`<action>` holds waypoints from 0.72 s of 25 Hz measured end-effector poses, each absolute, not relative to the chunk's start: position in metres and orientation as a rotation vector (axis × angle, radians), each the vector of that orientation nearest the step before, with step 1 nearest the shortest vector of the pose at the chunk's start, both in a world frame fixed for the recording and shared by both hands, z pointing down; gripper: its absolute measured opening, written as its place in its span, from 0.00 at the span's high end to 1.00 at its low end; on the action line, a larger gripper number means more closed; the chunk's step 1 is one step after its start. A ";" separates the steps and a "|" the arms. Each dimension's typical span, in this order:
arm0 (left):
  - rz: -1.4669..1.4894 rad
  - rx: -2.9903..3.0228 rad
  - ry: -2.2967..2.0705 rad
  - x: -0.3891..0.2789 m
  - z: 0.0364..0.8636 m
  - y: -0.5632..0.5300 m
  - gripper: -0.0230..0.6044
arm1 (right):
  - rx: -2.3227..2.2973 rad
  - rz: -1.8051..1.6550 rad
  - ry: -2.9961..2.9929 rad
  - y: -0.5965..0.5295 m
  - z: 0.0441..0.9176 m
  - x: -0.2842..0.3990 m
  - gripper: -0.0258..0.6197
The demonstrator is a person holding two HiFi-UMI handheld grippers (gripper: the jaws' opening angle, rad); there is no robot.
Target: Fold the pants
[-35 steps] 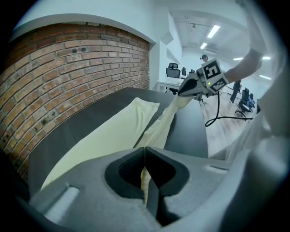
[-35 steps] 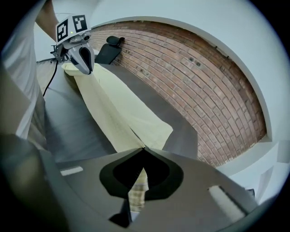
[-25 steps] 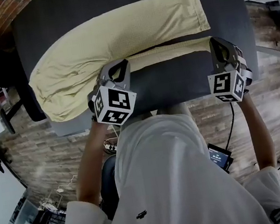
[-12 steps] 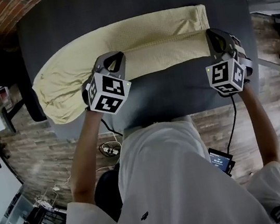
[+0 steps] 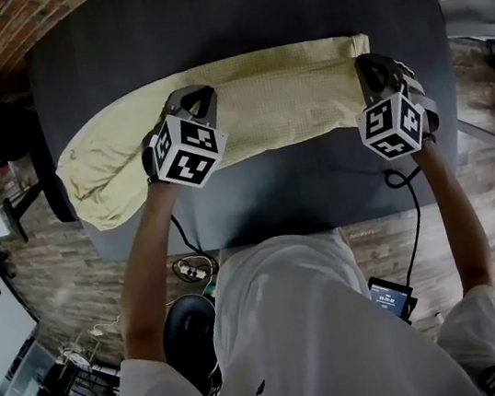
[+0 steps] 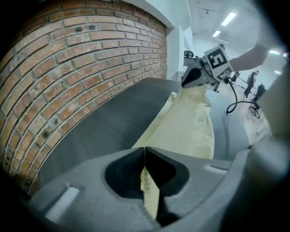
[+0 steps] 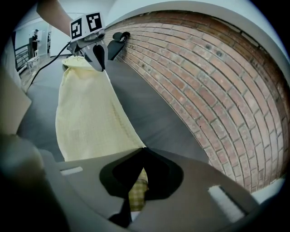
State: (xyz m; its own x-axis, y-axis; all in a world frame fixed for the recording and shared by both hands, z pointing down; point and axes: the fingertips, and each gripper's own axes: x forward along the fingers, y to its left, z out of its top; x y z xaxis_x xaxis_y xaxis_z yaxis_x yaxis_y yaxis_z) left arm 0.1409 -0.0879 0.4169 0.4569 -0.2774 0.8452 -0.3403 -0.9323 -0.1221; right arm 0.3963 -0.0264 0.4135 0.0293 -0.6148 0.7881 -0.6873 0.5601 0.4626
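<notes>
Left gripper view: the left gripper (image 6: pixel 145 156) is seen pressed together on a fold of the pants (image 6: pixel 186 131), with cloth pinched between its jaws. In the right gripper view, the right gripper (image 7: pixel 142 156) is likewise clamped on the pants at the leg end. Both grippers are held at the far long edge of the pants and pointed steeply down, with both arms stretched forward, roughly parallel. The pants are laid lengthwise across the dark table (image 5: pixel 247 15) as one pale yellow band, bunched toward the table's left edge. A brick wall (image 6: pixel 68 68) is seen beyond.
</notes>
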 end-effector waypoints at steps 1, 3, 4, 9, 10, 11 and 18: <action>1.523 2.620 -0.551 0.143 0.422 -0.093 0.95 | 1.104 0.090 -1.655 -0.031 0.419 0.398 0.95; 1.563 2.608 -0.536 0.147 0.433 -0.102 0.95 | 1.092 0.110 -1.663 -0.039 0.429 0.403 0.95; 1.577 2.601 -0.531 0.149 0.438 -0.105 0.95 | 1.086 0.119 -1.666 -0.043 0.434 0.404 0.95; 1.587 2.558 -0.553 0.154 0.459 -0.127 0.95 | 1.064 0.146 -1.676 -0.062 0.454 0.408 0.95; 1.591 2.549 -0.561 0.154 0.464 -0.130 0.95 | 1.064 0.152 -1.678 -0.065 0.458 0.408 0.95; 1.597 2.541 -0.567 0.154 0.469 -0.132 0.94 | 1.064 0.157 -1.679 -0.067 0.461 0.408 0.95; 1.625 2.489 -0.649 0.155 0.488 -0.150 0.86 | 1.124 0.128 -1.630 -0.081 0.473 0.420 0.92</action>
